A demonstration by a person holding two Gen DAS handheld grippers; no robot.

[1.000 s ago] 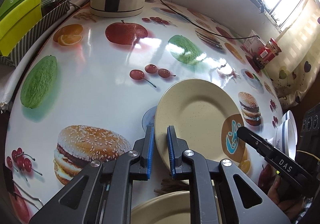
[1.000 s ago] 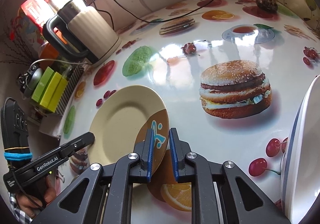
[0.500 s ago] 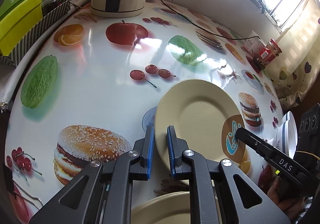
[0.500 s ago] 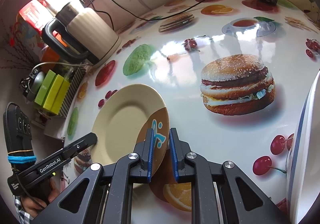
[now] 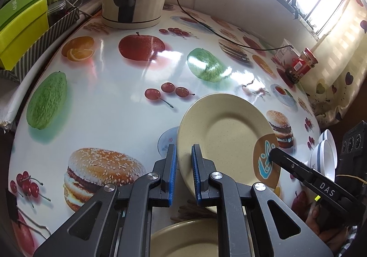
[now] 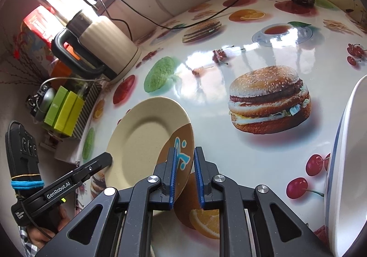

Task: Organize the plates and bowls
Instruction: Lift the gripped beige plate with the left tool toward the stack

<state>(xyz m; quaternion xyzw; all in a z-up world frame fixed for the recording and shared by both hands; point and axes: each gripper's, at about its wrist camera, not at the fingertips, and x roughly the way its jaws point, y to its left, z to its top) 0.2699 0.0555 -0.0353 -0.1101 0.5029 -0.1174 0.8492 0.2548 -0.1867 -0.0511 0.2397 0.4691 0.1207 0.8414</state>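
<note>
Two beige plates: one (image 5: 227, 135) lifted above the table (image 5: 110, 87), another (image 5: 183, 241) at its near edge. Two white bowls (image 5: 325, 153) stacked at the right edge. Clamped on opposite rims of the lifted plate: left gripper (image 5: 184, 174) and right gripper (image 6: 185, 176), two in all.

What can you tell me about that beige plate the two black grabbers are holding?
The plate is round and speckled cream, matte, with a raised rim and a brown patch bearing a blue squiggle. It hangs tilted above the table. The left gripper pinches its plain edge and the right gripper the brown edge.

The plate (image 6: 146, 142) has tilted up slightly higher.
</note>
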